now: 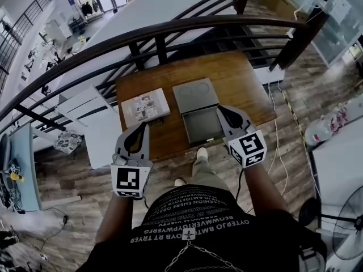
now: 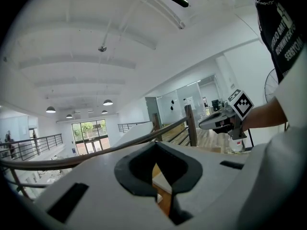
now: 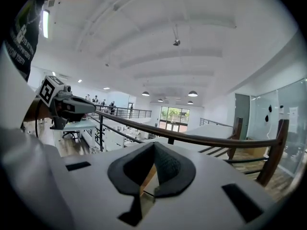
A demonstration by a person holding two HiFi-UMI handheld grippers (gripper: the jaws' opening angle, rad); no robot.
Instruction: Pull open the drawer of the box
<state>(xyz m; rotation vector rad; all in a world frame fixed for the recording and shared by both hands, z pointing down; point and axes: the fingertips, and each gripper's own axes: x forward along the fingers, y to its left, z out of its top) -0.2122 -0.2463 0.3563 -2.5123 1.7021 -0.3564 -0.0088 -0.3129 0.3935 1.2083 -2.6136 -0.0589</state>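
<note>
Head view: above the person, steeply down on the counter (image 1: 244, 84), railing (image 1: 170, 27) beyond. Left tool (image 1: 143, 127) view sits close behind its own jaws, facing roughly level over the railing; right tool (image 1: 222, 110) view likewise. Each catches the other tool sideways. All three share the railing.

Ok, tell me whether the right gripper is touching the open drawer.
Apart. The right gripper view shows the right gripper with fingers shut on nothing, and only the railing and the hall beyond their tips; the drawer is not at them.
</note>
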